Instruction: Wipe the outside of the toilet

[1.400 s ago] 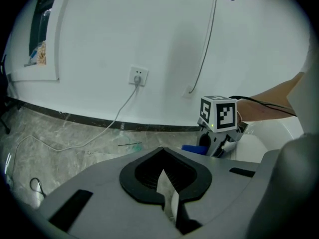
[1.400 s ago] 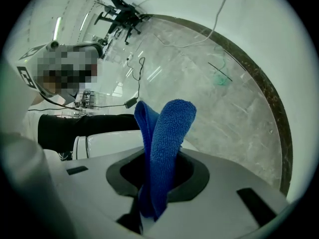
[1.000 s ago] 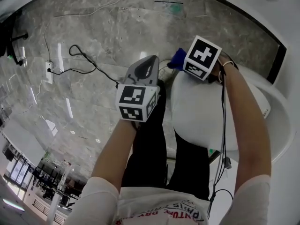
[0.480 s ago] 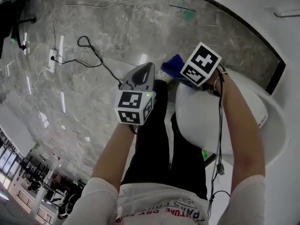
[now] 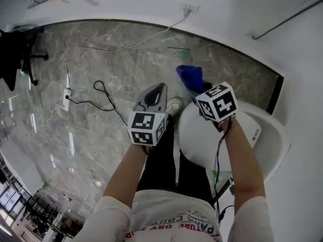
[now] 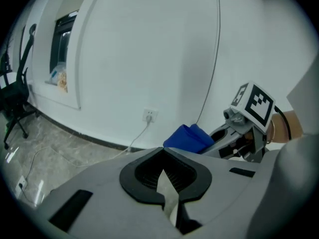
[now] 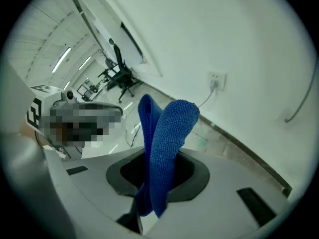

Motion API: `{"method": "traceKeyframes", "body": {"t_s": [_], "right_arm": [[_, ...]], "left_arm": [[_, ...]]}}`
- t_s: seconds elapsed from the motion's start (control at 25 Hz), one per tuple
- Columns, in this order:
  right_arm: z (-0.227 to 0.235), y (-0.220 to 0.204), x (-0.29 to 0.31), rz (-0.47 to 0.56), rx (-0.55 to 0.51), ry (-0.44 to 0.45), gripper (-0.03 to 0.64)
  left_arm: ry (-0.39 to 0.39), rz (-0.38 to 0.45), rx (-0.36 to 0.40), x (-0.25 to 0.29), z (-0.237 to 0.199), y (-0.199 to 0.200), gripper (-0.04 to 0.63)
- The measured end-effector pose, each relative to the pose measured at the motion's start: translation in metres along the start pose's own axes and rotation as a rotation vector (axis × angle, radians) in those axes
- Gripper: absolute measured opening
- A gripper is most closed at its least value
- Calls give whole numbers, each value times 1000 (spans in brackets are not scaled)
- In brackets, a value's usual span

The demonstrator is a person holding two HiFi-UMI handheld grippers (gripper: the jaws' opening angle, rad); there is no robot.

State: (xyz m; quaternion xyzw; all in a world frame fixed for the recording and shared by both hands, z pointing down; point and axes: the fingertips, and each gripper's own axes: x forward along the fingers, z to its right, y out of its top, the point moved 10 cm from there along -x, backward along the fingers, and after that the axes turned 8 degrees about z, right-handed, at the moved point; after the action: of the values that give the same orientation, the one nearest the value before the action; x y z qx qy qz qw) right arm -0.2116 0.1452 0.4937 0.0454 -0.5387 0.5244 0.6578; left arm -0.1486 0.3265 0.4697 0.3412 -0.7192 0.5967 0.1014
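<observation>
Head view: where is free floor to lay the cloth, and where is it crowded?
Bare floor lies below the black cable, left of the left gripper. Crowded: by the toilet, where the right gripper holds the blue cloth.

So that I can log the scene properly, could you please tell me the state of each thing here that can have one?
Toilet lid: down, closed.
Blue cloth: folded over, clamped in the right gripper.
Right gripper: shut on the blue cloth.
Left gripper: shut, holding nothing.
Wall socket: a cable plugged in.
</observation>
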Motion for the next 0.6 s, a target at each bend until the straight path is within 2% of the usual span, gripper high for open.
{"method": "traceKeyframes", "body": {"t_s": [0.28,0.44,0.6], "right_arm": [[-1,70,-148,215,111,-264,77],[-8,103,-219,342,173,-405,77],[-32,121,-297,461,234,-541,77]], "left_arm": [[-149,93,89,2,62,168,6],[-280,119,191,7,93,250,6],[-422,125,295,-5,134,311,6]]}}
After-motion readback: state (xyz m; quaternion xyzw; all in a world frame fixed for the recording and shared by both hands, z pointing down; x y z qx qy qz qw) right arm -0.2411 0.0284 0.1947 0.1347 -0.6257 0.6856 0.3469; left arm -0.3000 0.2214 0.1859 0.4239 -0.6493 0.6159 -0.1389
